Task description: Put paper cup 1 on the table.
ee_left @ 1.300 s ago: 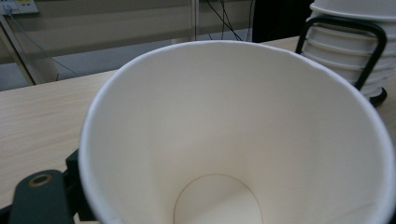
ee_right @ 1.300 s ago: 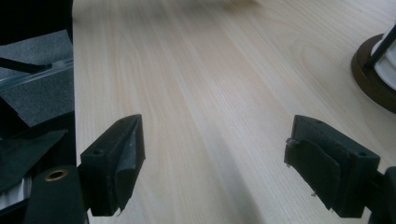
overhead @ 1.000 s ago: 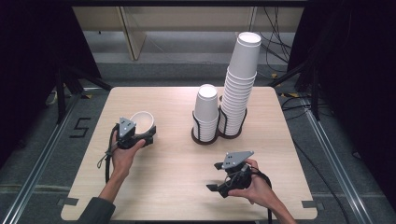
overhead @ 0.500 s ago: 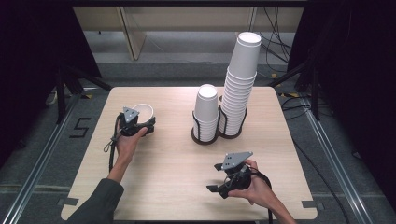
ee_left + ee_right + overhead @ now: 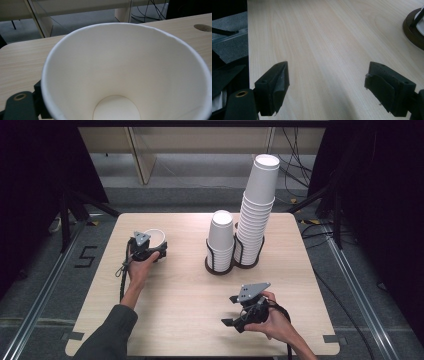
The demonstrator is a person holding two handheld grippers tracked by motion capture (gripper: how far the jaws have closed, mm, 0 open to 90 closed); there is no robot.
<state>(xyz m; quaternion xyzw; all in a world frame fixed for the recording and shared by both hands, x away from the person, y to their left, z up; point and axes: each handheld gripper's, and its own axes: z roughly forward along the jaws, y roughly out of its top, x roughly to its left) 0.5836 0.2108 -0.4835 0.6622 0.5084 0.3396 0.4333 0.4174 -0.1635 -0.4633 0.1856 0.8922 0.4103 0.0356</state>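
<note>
A white paper cup (image 5: 156, 236) is at the table's left, mouth up, with my left gripper (image 5: 149, 251) on its near side. In the left gripper view the cup's open inside (image 5: 125, 75) looms close, and one black jaw rests against its outer wall at the bottom left; the other jaw is hidden. The jaws have just been opening a little with the cup still between them. My right gripper (image 5: 231, 311) is held low over the table's near right. Its jaws stand wide apart with nothing between them over bare wood (image 5: 327, 87).
A dark wire holder (image 5: 220, 266) at the table's middle back carries a short stack of white cups (image 5: 221, 237) and a tall stack (image 5: 257, 205). Its base (image 5: 412, 30) shows in the right gripper view's top right corner. The left table edge (image 5: 248, 50) lies close.
My left hand has carried the cup farther from the person, toward the table's back left, and slightly lower. The right hand has stayed still.
</note>
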